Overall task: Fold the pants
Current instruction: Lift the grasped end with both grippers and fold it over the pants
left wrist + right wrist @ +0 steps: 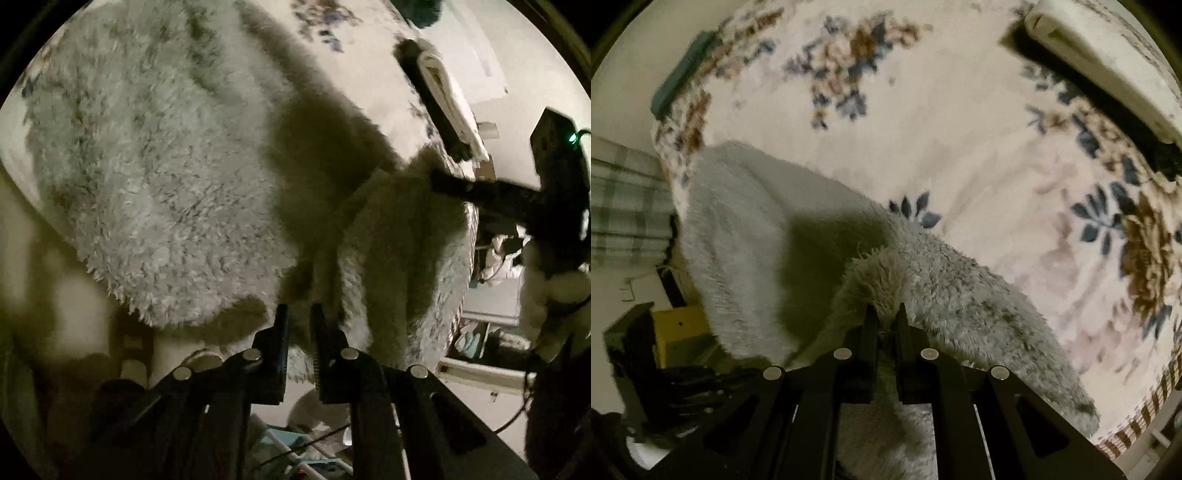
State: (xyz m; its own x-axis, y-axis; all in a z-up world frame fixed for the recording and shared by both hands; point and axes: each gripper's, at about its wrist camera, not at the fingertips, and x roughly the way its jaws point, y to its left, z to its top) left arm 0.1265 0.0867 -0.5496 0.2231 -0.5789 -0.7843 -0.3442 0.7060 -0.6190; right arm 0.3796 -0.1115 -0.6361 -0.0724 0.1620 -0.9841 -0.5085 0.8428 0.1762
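Observation:
The pants (155, 177) are fluffy pale grey fleece, spread over a floral blanket. In the left wrist view my left gripper (300, 314) is shut on a lifted fold of the fleece, which hangs between its fingers. The right gripper (450, 184) shows at the right, its black fingers clamped on another raised part of the fleece. In the right wrist view my right gripper (886, 314) is shut on a tuft of the pants (960, 291), lifted above the rest of the fabric.
The cream blanket with blue and brown flowers (942, 122) covers the bed. A white folded item (1108, 62) lies at the far right beside a dark strip. A green plaid cloth (624, 206) is at the left. Floor clutter and shelves (487, 332) lie beyond the bed edge.

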